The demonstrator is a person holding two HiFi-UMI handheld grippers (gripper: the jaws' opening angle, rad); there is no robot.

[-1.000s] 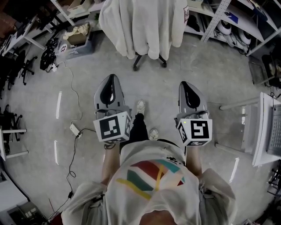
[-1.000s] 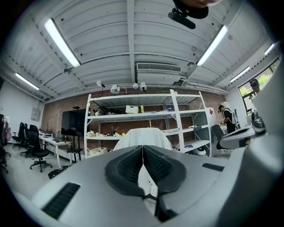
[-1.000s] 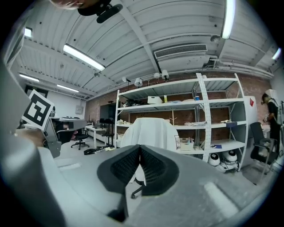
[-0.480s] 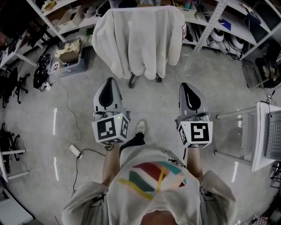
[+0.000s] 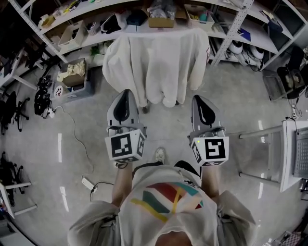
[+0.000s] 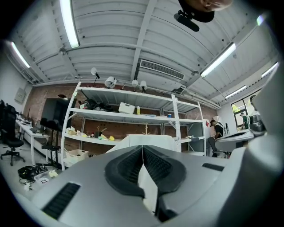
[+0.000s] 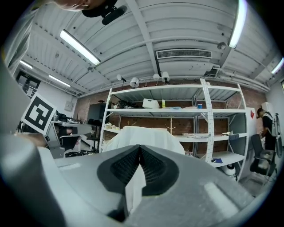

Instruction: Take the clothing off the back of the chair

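Observation:
A white garment [image 5: 156, 65] hangs draped over the back of an office chair, which it hides almost wholly, in front of the shelving. It shows small and straight ahead in the left gripper view as the white garment [image 6: 148, 141], and in the right gripper view as the white garment [image 7: 142, 137]. My left gripper [image 5: 123, 92] points level at the garment's lower left part, jaws shut and empty. My right gripper [image 5: 198, 98] points at its lower right part, also shut with nothing held. Both tips lie close to the hanging hem in the head view, short of touching.
Metal shelving [image 5: 159, 14] full of boxes stands behind the chair. A crate with rags [image 5: 73, 77] and cables [image 5: 45, 98] lie at the left. A white table with a laptop [image 5: 294, 153] stands at the right. A person [image 7: 267, 124] stands far right.
The person has walked toward the chair, carrying both shut grippers forward. The garment now sits lower and larger in the head view, right before the gripper tips.

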